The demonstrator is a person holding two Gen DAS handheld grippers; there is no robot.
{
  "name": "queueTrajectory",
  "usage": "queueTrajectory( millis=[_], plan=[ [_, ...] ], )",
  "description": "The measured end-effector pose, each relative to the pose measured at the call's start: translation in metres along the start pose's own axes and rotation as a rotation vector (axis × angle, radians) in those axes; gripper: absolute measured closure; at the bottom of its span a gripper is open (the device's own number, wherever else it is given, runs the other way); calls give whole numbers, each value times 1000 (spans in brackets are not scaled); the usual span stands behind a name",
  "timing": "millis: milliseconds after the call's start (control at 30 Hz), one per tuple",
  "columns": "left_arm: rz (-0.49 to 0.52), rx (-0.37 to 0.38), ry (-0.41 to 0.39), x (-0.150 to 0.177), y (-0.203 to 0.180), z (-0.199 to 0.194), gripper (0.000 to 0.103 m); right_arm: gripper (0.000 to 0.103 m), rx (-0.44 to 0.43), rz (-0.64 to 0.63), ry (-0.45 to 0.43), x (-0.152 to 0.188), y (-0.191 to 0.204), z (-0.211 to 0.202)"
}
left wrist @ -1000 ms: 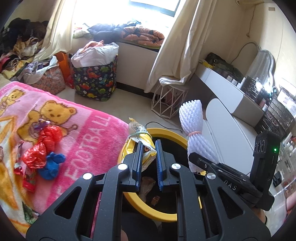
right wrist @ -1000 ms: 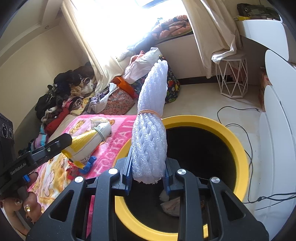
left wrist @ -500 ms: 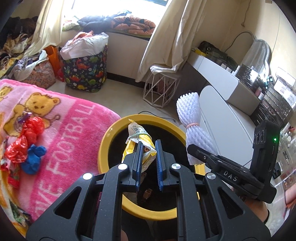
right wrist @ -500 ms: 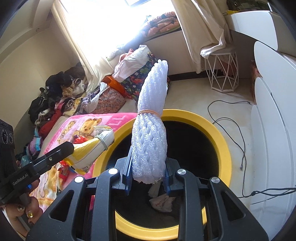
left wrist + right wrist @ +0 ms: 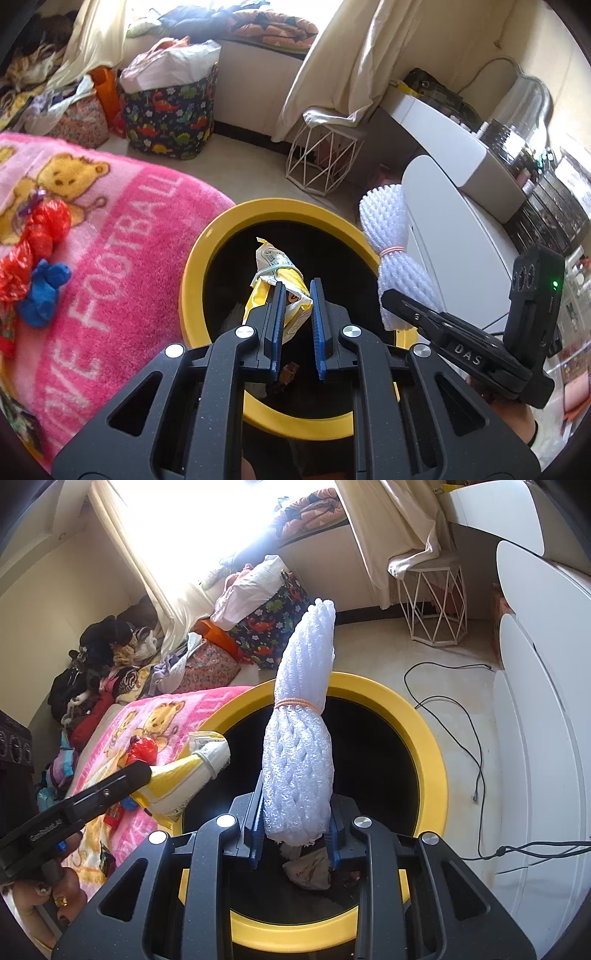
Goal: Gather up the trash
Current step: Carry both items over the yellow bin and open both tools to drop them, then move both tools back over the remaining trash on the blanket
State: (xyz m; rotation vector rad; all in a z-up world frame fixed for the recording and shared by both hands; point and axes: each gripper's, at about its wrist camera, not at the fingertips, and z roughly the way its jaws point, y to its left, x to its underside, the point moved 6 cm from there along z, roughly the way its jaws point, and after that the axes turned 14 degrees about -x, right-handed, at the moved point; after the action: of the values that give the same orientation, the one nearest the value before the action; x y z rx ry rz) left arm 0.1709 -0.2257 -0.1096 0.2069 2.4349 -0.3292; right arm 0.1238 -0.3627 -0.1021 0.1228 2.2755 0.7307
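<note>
A bin with a yellow rim (image 5: 280, 210) and black inside stands on the floor below both grippers; some trash lies at its bottom. My left gripper (image 5: 295, 306) is shut on a yellow and white snack packet (image 5: 275, 266), held over the bin's mouth. My right gripper (image 5: 295, 812) is shut on a white foam net bundle (image 5: 299, 746) tied with a rubber band, upright above the bin rim (image 5: 424, 738). The right wrist view shows the left gripper (image 5: 140, 775) with the packet (image 5: 184, 779) at the bin's left edge. In the left wrist view the foam bundle (image 5: 388, 236) sits at the right edge.
A pink bear blanket (image 5: 122, 236) lies left of the bin with red (image 5: 44, 229) and blue (image 5: 44, 288) bags on it. A dinosaur-print basket (image 5: 170, 114), a white wire stool (image 5: 325, 162), white cabinets (image 5: 461, 236) and a floor cable (image 5: 472, 731) surround the bin.
Both grippers have sunk and moved in over the bin with their loads. The packet, earlier above the blanket's edge, now hangs over the bin's opening.
</note>
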Motion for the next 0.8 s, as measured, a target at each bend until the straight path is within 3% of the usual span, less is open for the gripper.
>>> queueTrajectory(
  millis=[33,100,133,167,233,300,333,800],
  plan=[
    [-10,-6,4,0,2,2,92,75,1,2,3,0,-1,1],
    [-27,-20,1,-1,8,3,70,66,7,9,0,-1,-2,1],
    [-43,-24,-6,-2,11,2,46,57,10,13,-1,-1,-2,1],
    [-58,-31,-19,-3,15,-1,35,49,12,16,-1,-1,-2,2],
    [-67,-42,-40,-5,19,-5,33,44,18,29,-7,-1,-4,1],
    [-68,-73,-66,-8,25,-11,23,41,22,30,-8,0,-3,2],
    [-70,-81,-76,-8,27,-14,13,39,25,28,-9,0,-2,3],
    [-87,-187,-182,-21,57,-49,11,22,19,-24,-69,-3,22,-3]
  ],
)
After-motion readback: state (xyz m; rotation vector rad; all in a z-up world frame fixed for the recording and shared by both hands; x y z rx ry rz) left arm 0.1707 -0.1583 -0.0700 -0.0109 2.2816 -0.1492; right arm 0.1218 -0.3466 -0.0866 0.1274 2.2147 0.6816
